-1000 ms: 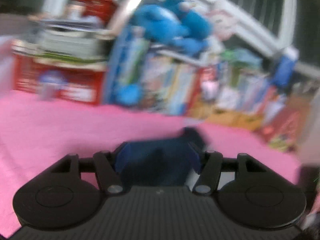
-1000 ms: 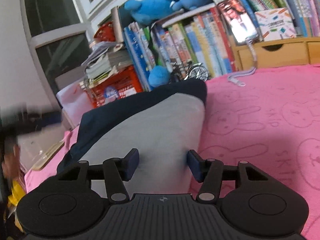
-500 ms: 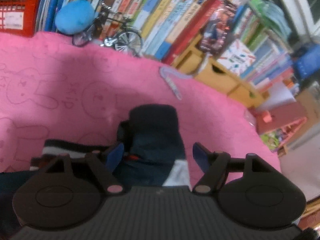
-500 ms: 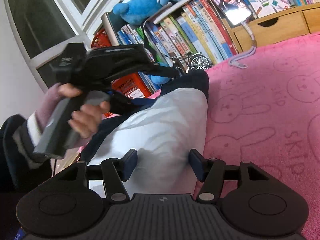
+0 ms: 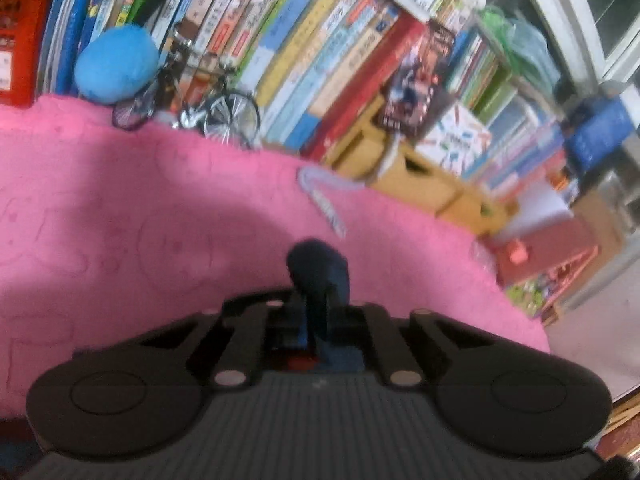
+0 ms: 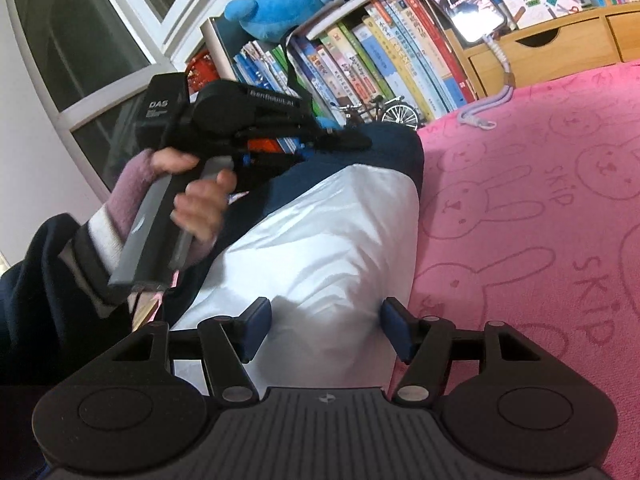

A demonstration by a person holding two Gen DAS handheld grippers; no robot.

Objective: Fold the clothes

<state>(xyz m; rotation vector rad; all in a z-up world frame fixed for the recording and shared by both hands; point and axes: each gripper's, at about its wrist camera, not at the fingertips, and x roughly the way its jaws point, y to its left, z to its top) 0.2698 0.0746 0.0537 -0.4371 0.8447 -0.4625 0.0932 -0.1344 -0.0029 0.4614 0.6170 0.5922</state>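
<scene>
A navy and white garment (image 6: pixel 328 240) lies on the pink rabbit-print blanket (image 6: pixel 540 208). My left gripper (image 5: pixel 316 320) is shut on the garment's navy far edge (image 5: pixel 318 268), which bunches up between the fingers. In the right wrist view the left gripper (image 6: pixel 344 140) sits at the garment's far navy end, held by a hand. My right gripper (image 6: pixel 326 330) is open, its blue pads either side of the white near part, resting on the cloth.
A shelf of books (image 5: pixel 320 52) runs along the blanket's far side, with a model bicycle (image 5: pixel 224 112), a blue plush ball (image 5: pixel 116 64), a wooden drawer box (image 6: pixel 544 52) and a lanyard (image 5: pixel 324 196). Blue plush toys (image 6: pixel 280 4) sit on top.
My left gripper has closed on the navy edge of the garment; half a second ago its jaws were open around it. The right gripper has stayed open on the white part.
</scene>
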